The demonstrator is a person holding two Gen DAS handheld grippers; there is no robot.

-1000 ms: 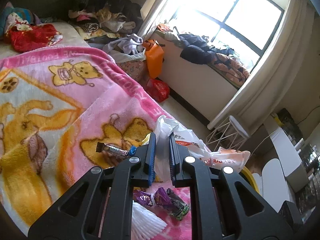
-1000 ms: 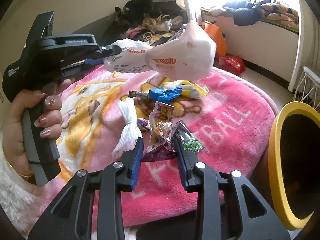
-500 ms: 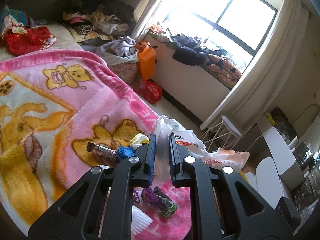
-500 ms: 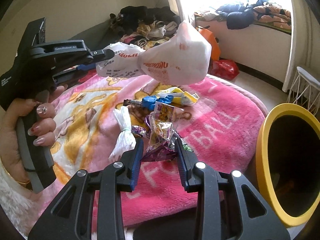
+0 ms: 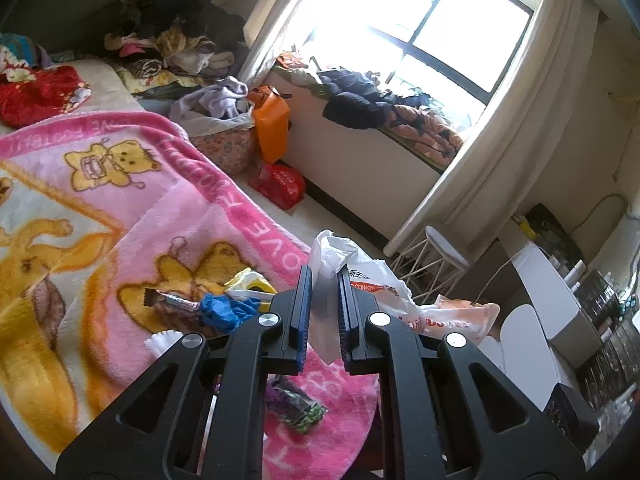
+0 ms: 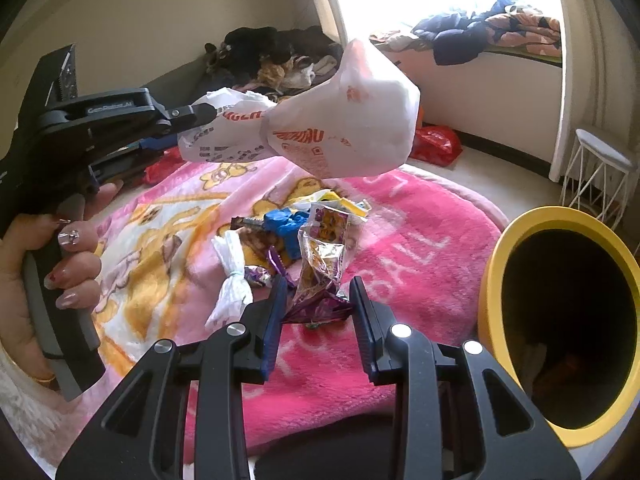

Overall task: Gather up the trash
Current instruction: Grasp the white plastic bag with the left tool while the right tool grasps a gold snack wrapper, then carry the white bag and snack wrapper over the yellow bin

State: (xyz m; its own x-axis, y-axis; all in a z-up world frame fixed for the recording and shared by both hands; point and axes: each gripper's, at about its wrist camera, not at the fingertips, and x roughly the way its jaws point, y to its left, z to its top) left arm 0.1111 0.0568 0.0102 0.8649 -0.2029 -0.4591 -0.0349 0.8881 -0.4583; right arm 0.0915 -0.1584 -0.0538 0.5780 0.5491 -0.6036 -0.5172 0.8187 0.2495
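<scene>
1. Two loads are carried at once, so two slips are possible. The left gripper, its jaws nearly closed, pinches only a thin fold of the white plastic bag; the bag's bulging body hangs clear of the pads, and a swing could pull the film free.
2. The right gripper holds the purple snack wrapper by its lower end at a narrow opening. The crinkled foil stands tall above the pads — a tilt of the wrist could let it slide out onto the pink blanket.
3. The yellow bin sits at 3 o'clock in the right wrist view, its dark mouth turned toward the camera. Judged from here, a release short of the rim would drop the wrapper on the blanket edge or the floor.
4. The bag is translucent white with orange print, knotted or twisted at its neck, at 12 o'clock above the litter.
5. Remaining litter lies at centre on the blanket: a blue crumpled piece, a yellow wrapper, a dark candy bar wrapper and a twisted white wad — all untouched.
</scene>
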